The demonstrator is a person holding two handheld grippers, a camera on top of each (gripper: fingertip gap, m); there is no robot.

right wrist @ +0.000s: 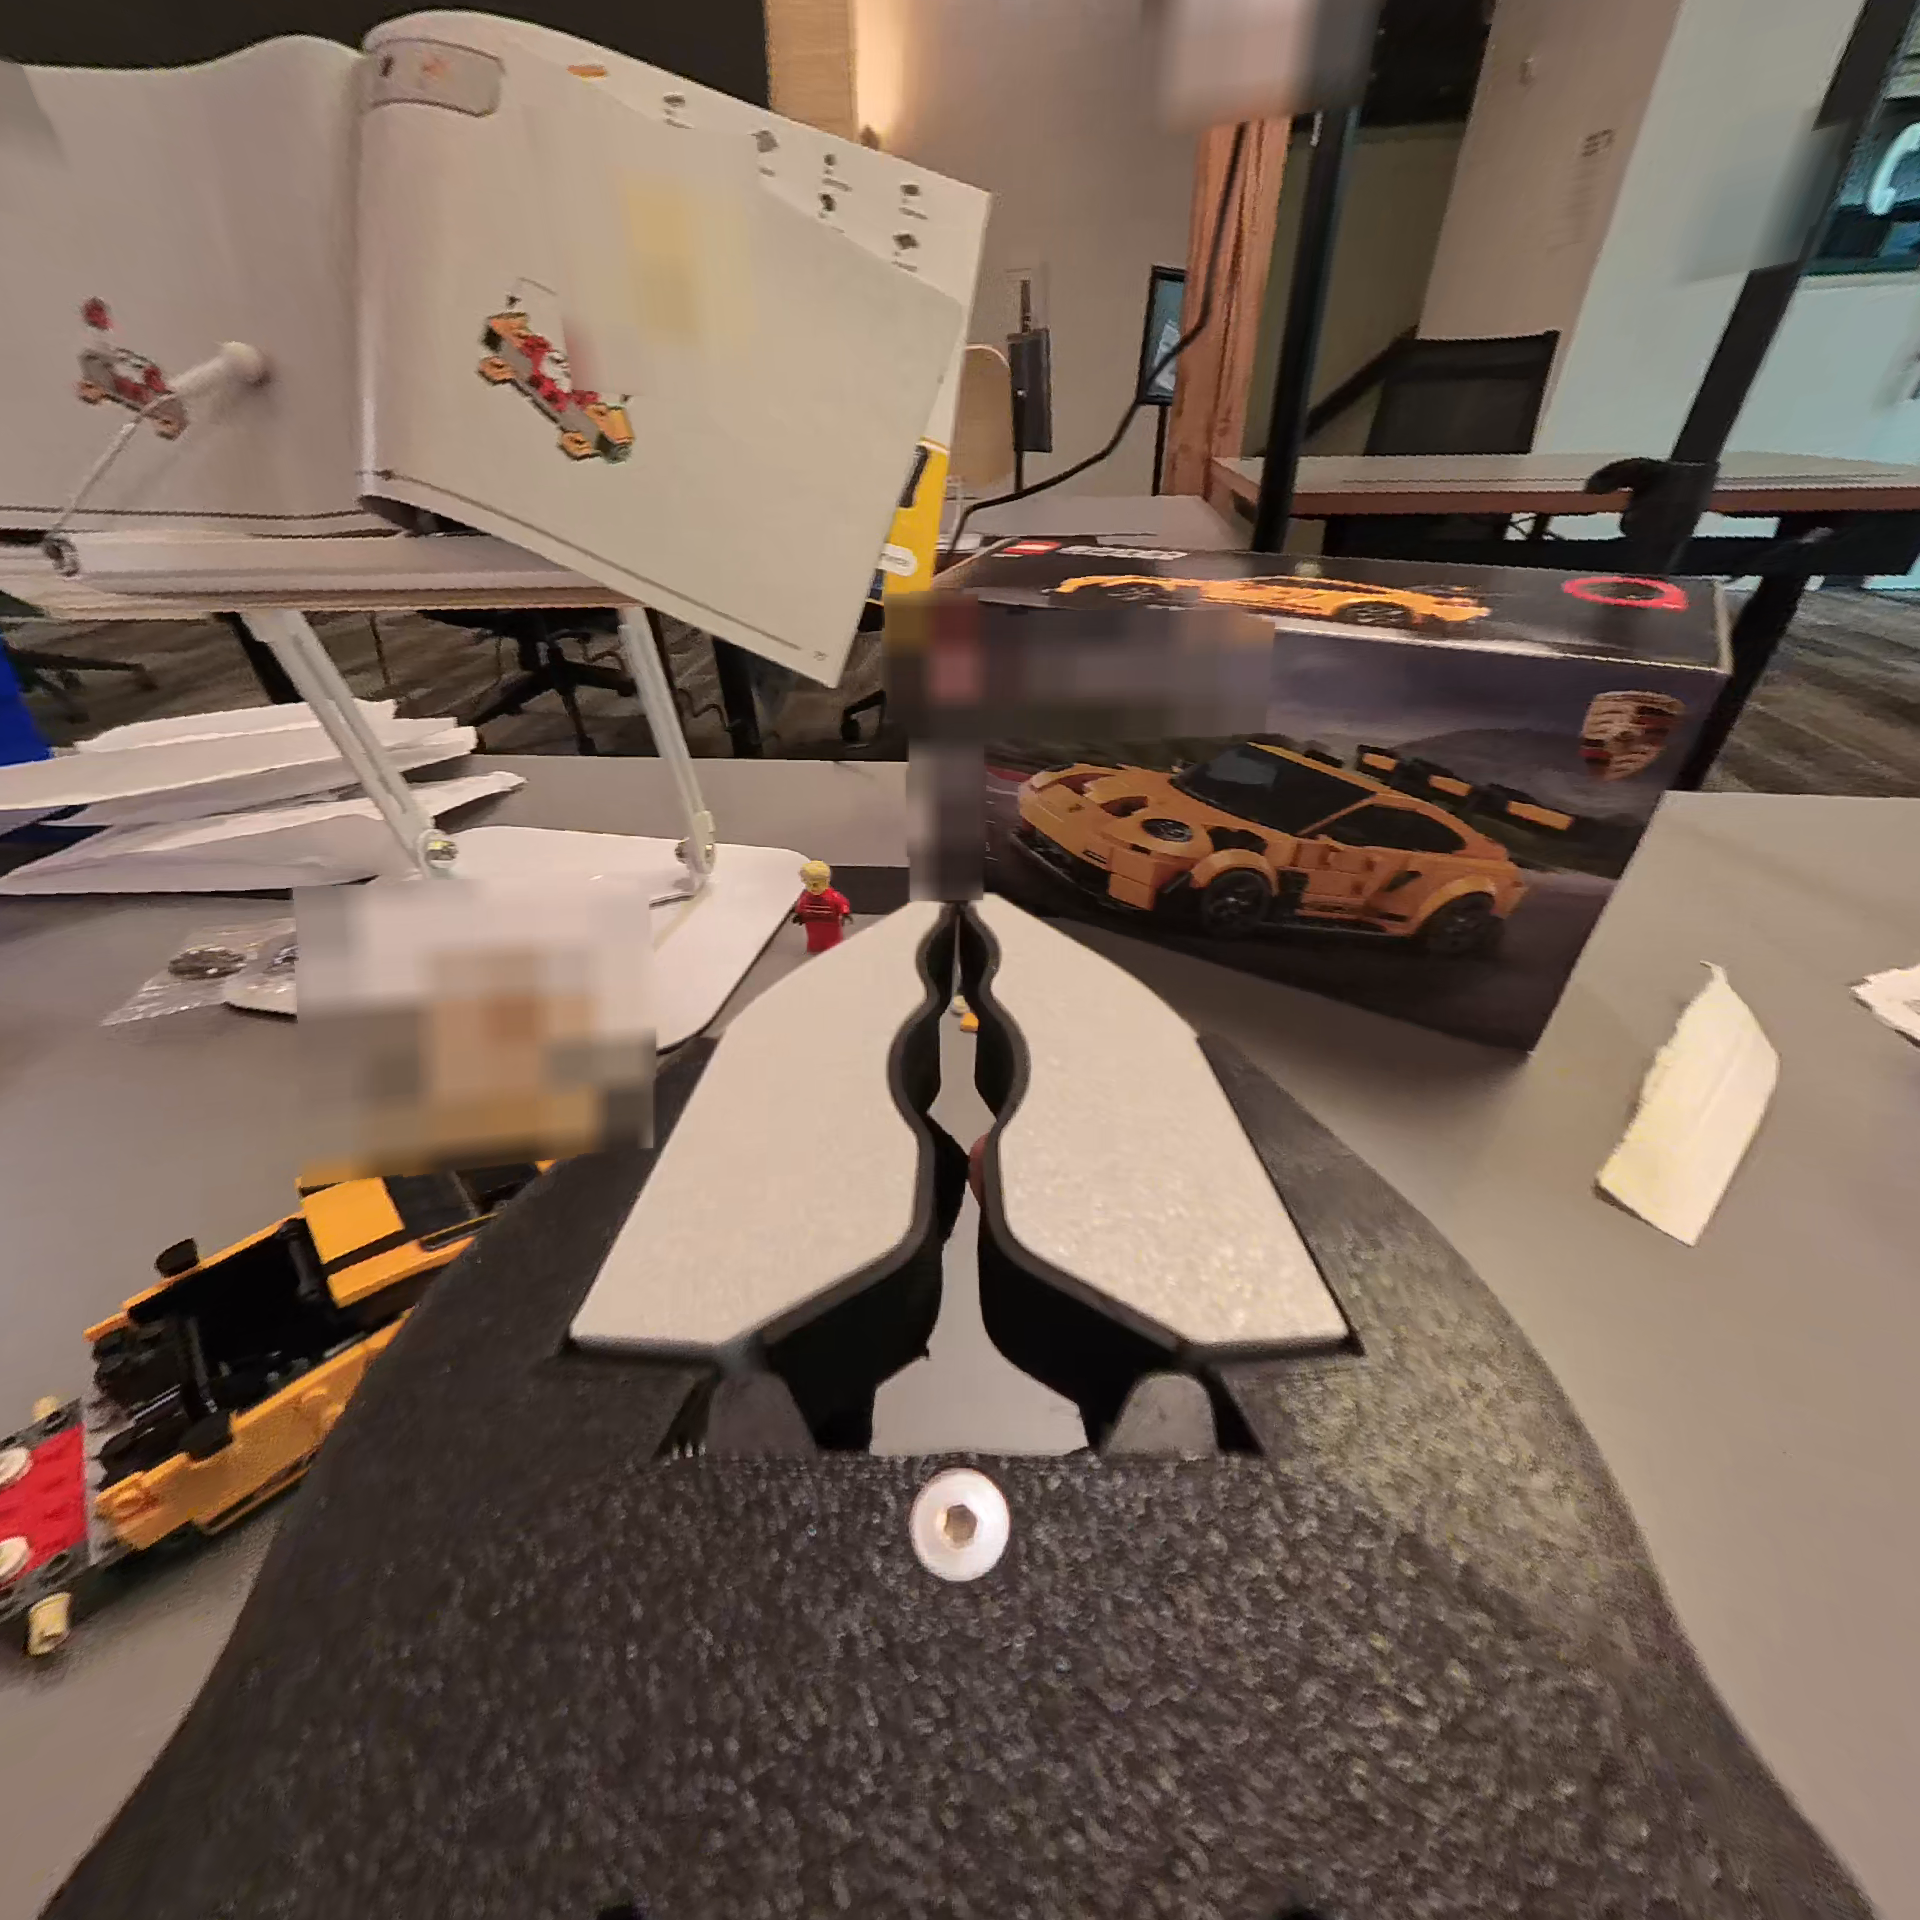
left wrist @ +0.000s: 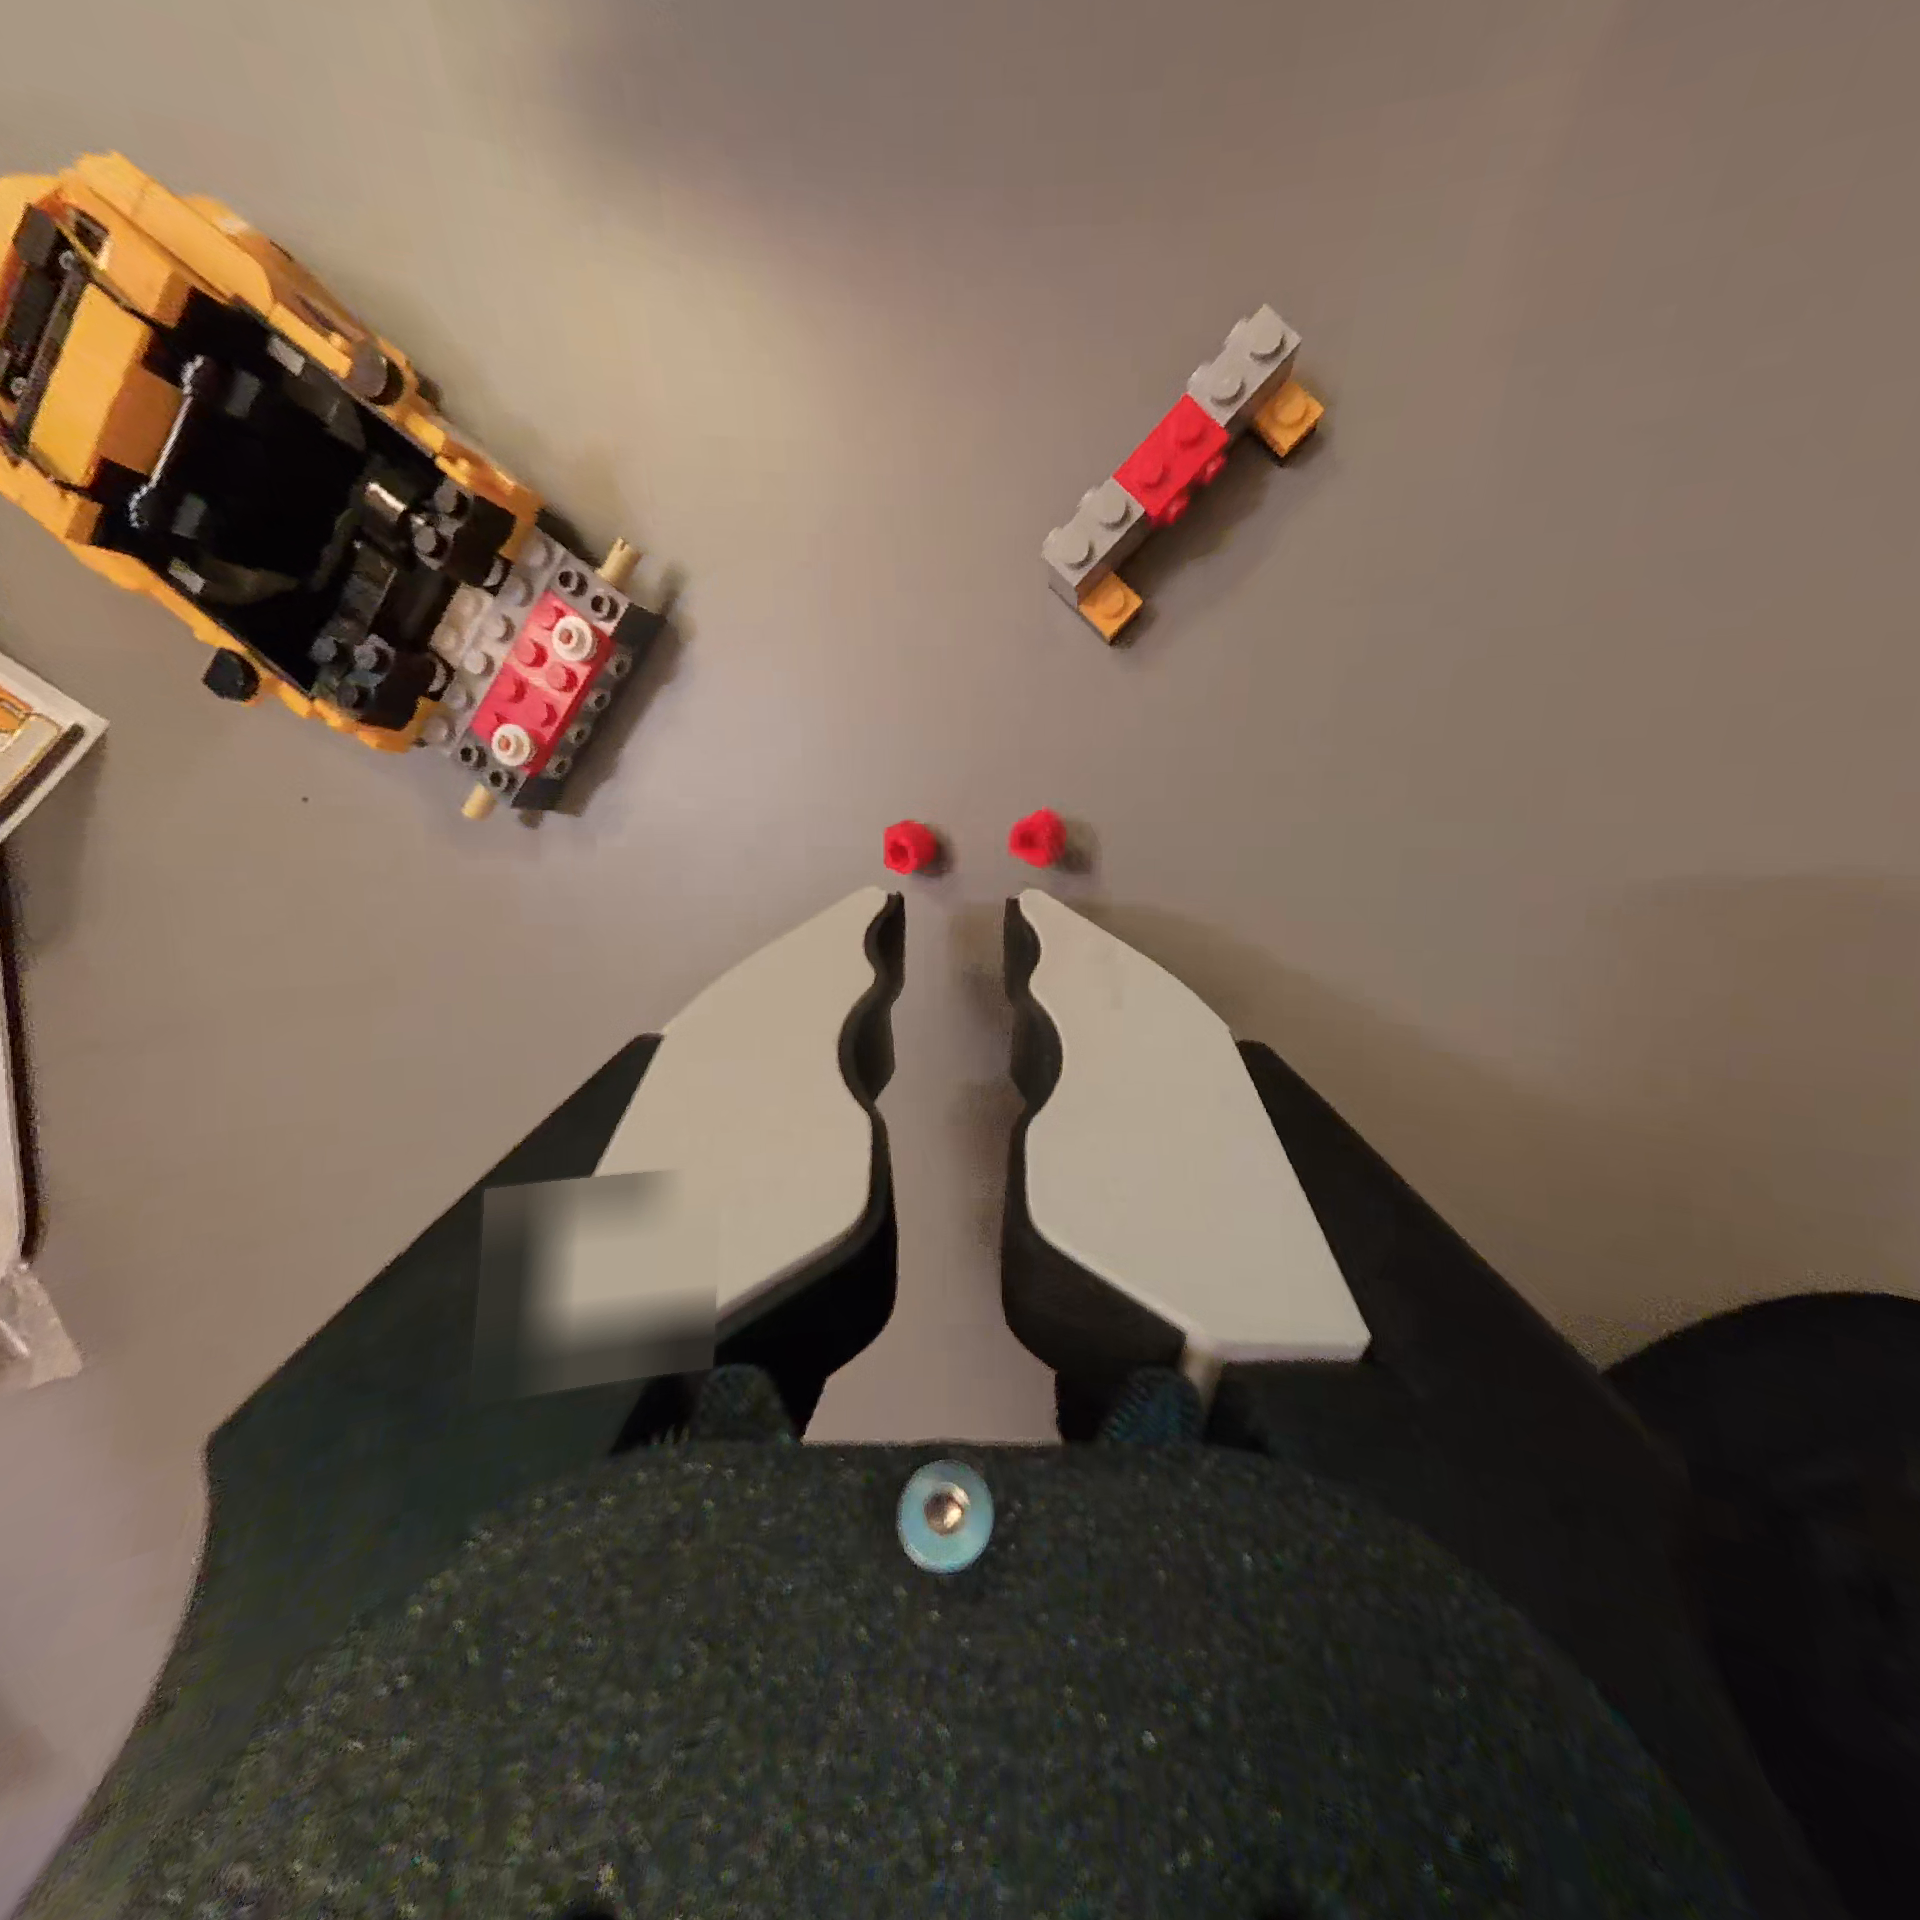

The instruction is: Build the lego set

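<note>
The left gripper [left wrist: 954,902] has two pale grey, wavy-edged fingers [left wrist: 769,1091] lined in black, on a speckled black body with a bluish washer and screw. The right gripper [right wrist: 958,914] matches, but its washer is white.

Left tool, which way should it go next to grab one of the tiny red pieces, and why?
Probably a short nudge forward and left. The left tool is open and empty, and the two small red pieces lie just past its tips, one off each side, so neither sits in the gap.
</note>
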